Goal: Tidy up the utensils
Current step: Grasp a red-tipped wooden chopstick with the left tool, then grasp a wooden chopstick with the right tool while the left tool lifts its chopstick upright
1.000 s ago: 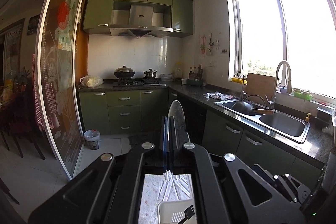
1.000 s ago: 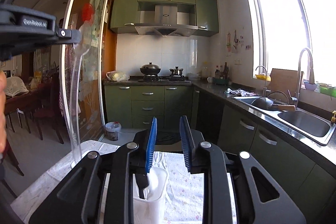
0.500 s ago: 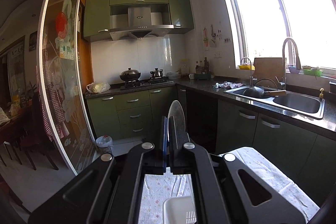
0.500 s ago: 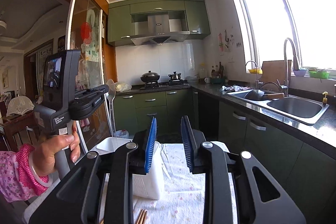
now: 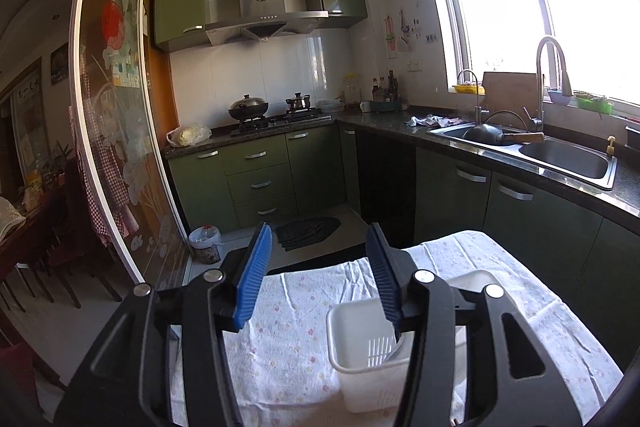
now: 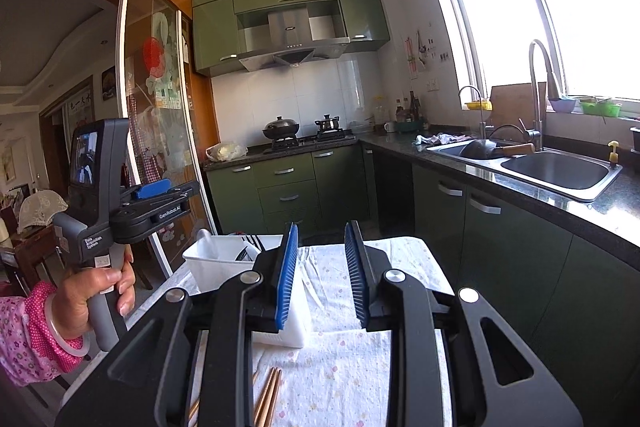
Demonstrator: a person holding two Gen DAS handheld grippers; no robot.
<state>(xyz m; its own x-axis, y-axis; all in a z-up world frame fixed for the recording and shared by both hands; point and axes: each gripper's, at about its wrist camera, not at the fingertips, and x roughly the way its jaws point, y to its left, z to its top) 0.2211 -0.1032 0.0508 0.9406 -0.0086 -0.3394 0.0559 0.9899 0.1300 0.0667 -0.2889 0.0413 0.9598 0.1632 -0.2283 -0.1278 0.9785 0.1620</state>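
A white plastic utensil holder (image 5: 372, 355) stands on the cloth-covered table (image 5: 288, 347), just below and right of my left gripper (image 5: 320, 239), which is open and empty. In the right wrist view the holder (image 6: 224, 259) holds a clear spoon and dark utensils. My right gripper (image 6: 322, 231) is open and empty above the table. Wooden chopsticks (image 6: 266, 403) lie on the cloth under it. The left gripper (image 6: 160, 191) shows at the left, held in a hand.
The floral tablecloth (image 6: 360, 359) covers the table. Green cabinets, a stove with pots (image 5: 248, 107) and a counter with a steel sink (image 5: 560, 155) line the far and right walls. A glass sliding door (image 5: 116, 131) stands at the left. A bin (image 5: 206, 243) sits on the floor.
My left gripper opened and let go of the clear spoon, which now stands in the holder. Both grippers pulled back and tilted, with more of the table showing.
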